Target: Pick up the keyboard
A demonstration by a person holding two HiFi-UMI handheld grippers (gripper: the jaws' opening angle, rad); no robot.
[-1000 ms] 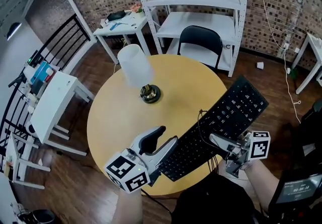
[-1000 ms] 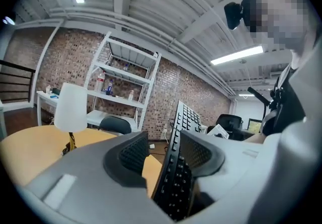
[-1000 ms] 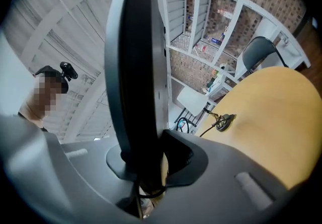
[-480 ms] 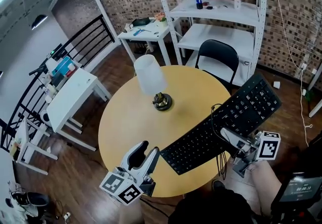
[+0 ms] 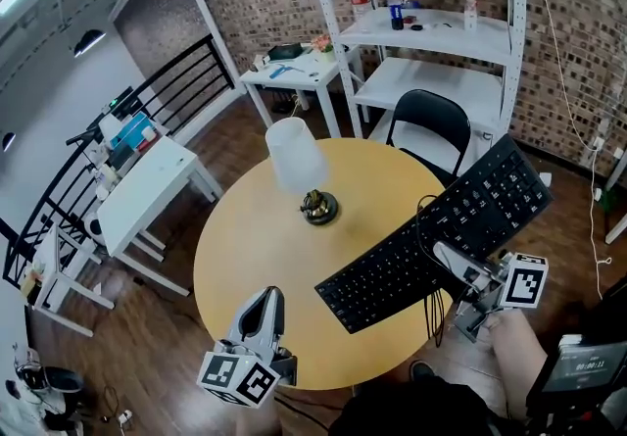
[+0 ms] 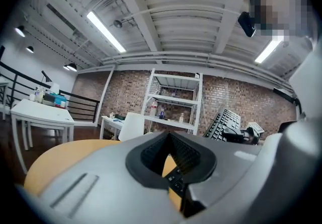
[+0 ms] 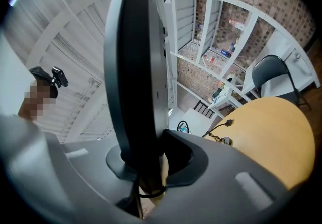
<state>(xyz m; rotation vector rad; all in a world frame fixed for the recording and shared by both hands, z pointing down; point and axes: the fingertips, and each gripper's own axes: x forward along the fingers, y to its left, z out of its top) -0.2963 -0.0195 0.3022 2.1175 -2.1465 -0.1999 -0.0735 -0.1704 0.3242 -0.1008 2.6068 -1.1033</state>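
The black keyboard (image 5: 441,233) hangs tilted over the right side of the round yellow table (image 5: 250,248), its far end raised. My right gripper (image 5: 453,263) is shut on its near long edge; in the right gripper view the keyboard (image 7: 136,67) stands as a dark slab clamped between the jaws of that gripper (image 7: 151,152). My left gripper (image 5: 266,299) sits at the table's front edge, apart from the keyboard's left end. Its jaws are closing, almost together, with nothing between them. The left gripper view looks across its jaw tips (image 6: 170,140) to the keyboard (image 6: 224,122).
A lamp with a white shade (image 5: 294,155) stands mid-table. The keyboard's cable (image 5: 423,218) loops over the table. A black chair (image 5: 431,121) and white shelving (image 5: 431,32) lie behind, a small white table (image 5: 147,184) to the left.
My left gripper has drawn back from the keyboard's left end to the table's front edge, and its jaws have come together. The right gripper lifted the keyboard slightly.
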